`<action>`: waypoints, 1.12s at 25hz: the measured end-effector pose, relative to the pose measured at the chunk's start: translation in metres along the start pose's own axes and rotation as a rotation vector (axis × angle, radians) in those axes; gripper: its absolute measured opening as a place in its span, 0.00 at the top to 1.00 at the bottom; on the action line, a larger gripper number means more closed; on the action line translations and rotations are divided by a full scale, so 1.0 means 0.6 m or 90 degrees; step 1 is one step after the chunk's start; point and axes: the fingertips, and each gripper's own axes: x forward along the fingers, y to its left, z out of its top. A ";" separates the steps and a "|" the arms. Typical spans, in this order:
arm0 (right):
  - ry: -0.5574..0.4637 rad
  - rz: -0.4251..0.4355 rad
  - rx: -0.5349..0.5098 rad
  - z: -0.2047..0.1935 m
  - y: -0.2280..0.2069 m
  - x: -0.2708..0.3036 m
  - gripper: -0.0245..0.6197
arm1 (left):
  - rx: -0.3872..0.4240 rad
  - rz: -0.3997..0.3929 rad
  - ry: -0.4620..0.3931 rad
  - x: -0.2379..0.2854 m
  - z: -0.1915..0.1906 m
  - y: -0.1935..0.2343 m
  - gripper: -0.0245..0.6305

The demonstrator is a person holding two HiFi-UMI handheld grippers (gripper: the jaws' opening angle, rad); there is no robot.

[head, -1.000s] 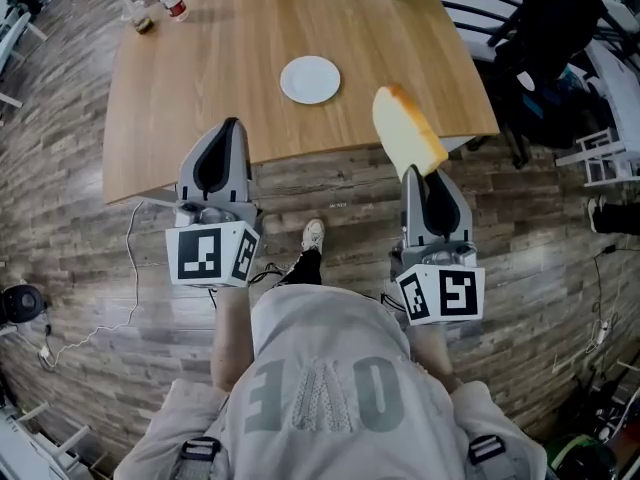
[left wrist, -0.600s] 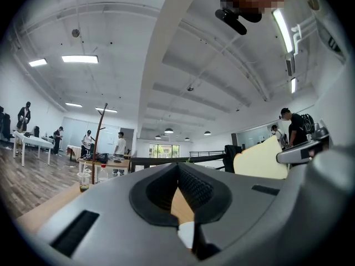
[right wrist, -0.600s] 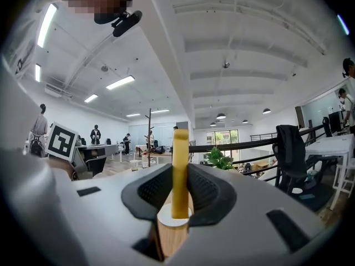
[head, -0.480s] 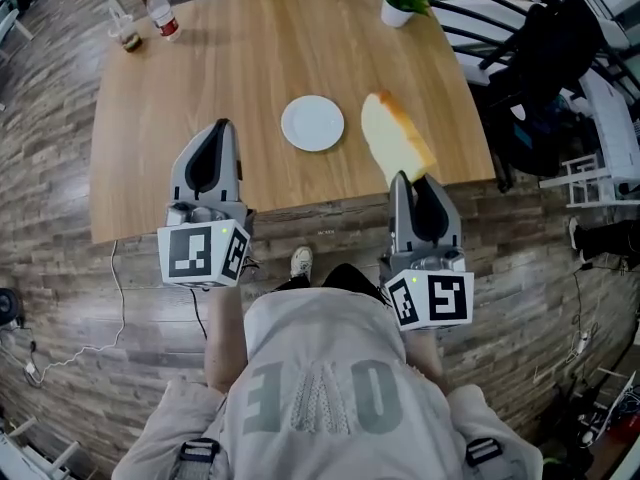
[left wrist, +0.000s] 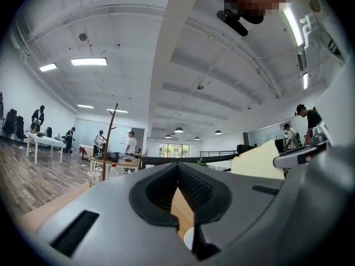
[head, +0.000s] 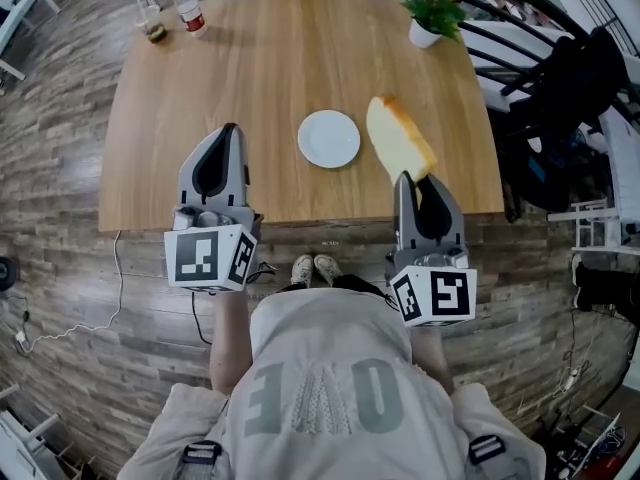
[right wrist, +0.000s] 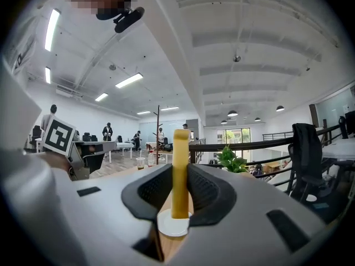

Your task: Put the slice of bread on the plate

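Table [head: 230, 78]: while waiting for the bread, standing close in front of both grippers and bearing one plate toward the near middle, with a potted plant [head: 432, 13], a bottle [head: 187, 8] and a cup [head: 150, 23] at the far edge.
Left gripper [head: 228, 133]: hovering over the near part of the table, jaws resting together with nothing between them.
Right gripper [head: 410, 180]: clamping its jaws on the lower end of the slice of bread [head: 398, 138] and holding it on edge in the air.
Slice of bread: hanging just right of the plate and touching only the pads; lifting apparently done, carrying across and setting down both remaining.
Plate [head: 329, 138]: lying bare; in the right gripper view, sitting straight behind the slice and being partly covered by it.
Gripped end of the slice: hiding under the jaws in the head view, so not showing how deep the pads are biting.
Bottle and cup: showing too small for telling what they are holding.
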 end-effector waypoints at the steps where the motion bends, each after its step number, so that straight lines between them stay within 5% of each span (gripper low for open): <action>1: -0.001 0.006 0.000 0.001 -0.001 0.005 0.83 | 0.002 0.006 -0.002 0.001 0.002 0.001 0.95; 8: -0.005 0.026 0.010 0.002 -0.019 0.029 0.83 | 0.016 0.013 -0.005 0.016 0.010 -0.023 0.95; 11: -0.005 0.035 -0.034 0.001 -0.017 0.041 0.83 | 0.021 0.007 0.003 0.019 0.007 -0.033 0.95; 14: -0.004 0.042 -0.151 0.005 -0.010 0.063 0.83 | 0.019 0.003 0.009 0.023 0.001 -0.039 0.95; 20: 0.038 0.015 -0.495 -0.021 0.018 0.112 0.83 | 0.012 0.004 0.019 0.023 -0.010 -0.037 0.95; 28: 0.066 0.062 -0.752 -0.090 0.067 0.175 0.83 | -0.007 0.019 0.041 0.001 -0.037 -0.021 0.95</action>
